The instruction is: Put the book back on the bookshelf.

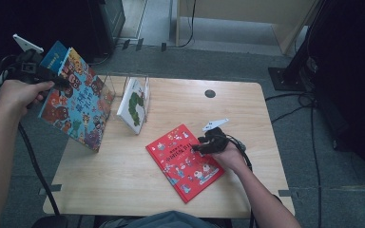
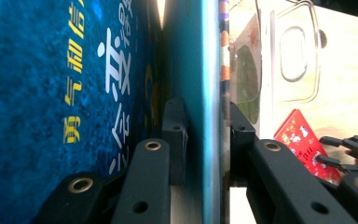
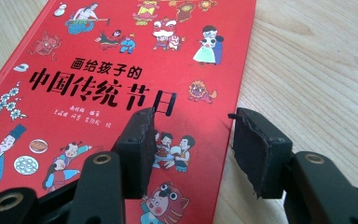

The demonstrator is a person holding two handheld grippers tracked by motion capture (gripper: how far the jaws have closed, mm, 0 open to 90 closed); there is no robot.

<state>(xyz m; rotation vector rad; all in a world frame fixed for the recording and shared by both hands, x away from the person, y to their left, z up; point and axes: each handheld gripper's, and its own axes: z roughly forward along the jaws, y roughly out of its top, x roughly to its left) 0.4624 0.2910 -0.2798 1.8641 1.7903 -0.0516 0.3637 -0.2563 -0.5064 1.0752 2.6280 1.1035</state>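
Two books [image 1: 76,99] hang off the table's [image 1: 247,118] left edge, pinched in the left gripper [image 2: 205,135]. Right gripper [image 3: 191,149], jaws apart, straddles the red book's [image 3: 121,70] edge, gripping nothing. Risk: pinch looks narrow; the heavy pair could swing and slip.

A pale wooden table [image 1: 247,118] with a smooth, matt grain carries a red book [image 3: 121,70] at about five o'clock, its card cover glossy and printed. At ten o'clock a colourful book [image 1: 78,102] has a shiny paper cover, held by matt black plastic pads [image 2: 175,140]. A clear plastic stand [image 2: 298,56] gleams at twelve o'clock.
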